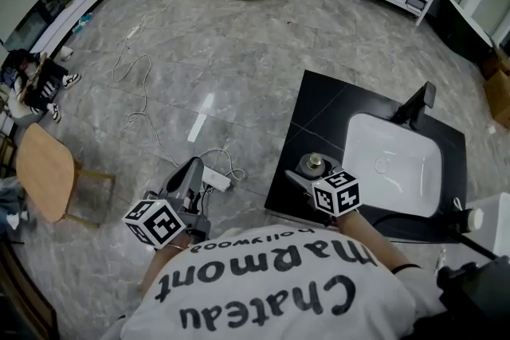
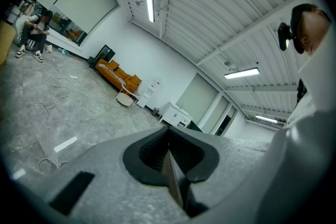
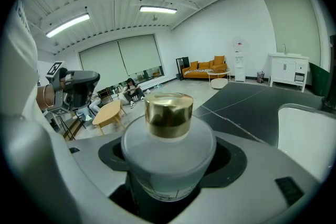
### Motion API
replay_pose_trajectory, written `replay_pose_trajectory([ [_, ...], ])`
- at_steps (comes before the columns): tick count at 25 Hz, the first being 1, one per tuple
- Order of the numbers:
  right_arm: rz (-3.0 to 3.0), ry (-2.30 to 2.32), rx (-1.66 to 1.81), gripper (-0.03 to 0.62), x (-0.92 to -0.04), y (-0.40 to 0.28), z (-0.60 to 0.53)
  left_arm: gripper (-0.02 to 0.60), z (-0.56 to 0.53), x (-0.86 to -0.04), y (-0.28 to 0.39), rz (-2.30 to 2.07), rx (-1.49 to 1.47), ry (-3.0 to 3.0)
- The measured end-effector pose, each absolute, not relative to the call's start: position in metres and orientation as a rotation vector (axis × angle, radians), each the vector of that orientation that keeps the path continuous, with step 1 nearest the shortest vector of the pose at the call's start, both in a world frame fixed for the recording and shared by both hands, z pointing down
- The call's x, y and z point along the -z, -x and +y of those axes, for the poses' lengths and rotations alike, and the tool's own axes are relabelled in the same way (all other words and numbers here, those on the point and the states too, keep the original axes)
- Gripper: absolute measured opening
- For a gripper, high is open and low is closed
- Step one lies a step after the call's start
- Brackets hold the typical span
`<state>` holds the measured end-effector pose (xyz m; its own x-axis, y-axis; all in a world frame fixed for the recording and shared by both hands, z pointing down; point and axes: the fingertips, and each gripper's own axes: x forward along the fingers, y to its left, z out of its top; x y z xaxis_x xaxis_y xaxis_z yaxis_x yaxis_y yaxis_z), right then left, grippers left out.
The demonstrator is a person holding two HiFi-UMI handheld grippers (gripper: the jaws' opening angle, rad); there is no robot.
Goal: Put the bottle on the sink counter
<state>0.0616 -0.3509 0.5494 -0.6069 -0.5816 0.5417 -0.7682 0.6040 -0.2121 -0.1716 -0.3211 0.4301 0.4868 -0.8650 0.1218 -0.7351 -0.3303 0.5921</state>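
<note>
A frosted round bottle [image 3: 168, 152] with a gold cap [image 3: 168, 114] stands upright between the jaws of my right gripper [image 3: 169, 176], which is shut on it. In the head view the bottle [image 1: 311, 166] sits over the near left corner of the black sink counter [image 1: 315, 111], held by the right gripper [image 1: 307, 176]. I cannot tell whether its base touches the counter. My left gripper [image 1: 190, 176] hangs over the floor left of the counter. Its jaws are pressed together with nothing between them in the left gripper view [image 2: 170, 165].
A white basin [image 1: 393, 163] with a black tap [image 1: 417, 106] fills the counter's right half. Cables and a power strip [image 1: 215, 179] lie on the floor by the left gripper. A wooden chair [image 1: 44, 171] stands at the left. A person sits at the far left.
</note>
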Motion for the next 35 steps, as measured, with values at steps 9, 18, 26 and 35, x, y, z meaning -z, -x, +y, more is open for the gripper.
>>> replay_pose_trajectory([
  [9,-2.417,-1.053,-0.566,0.345,-0.552,-0.061,-0.348,0.015,-0.323,-0.426,0.169,-1.329,0.303,-2.149],
  [18,-2.397,-1.017,-0.540,0.345,-0.556,-0.058,-0.344,0.015,-0.322,-0.425,0.175,-1.354,0.308,-2.138],
  [26,-2.380,-0.992,-0.493,0.347,-0.559,-0.055,-0.342,0.015,-0.323,-0.426,0.174,-1.347,0.300,-2.144],
  [35,-2.371,-0.968,-0.504,0.347,-0.561,-0.055,-0.343,0.015,-0.323,-0.426,0.172,-1.342,0.310,-2.152],
])
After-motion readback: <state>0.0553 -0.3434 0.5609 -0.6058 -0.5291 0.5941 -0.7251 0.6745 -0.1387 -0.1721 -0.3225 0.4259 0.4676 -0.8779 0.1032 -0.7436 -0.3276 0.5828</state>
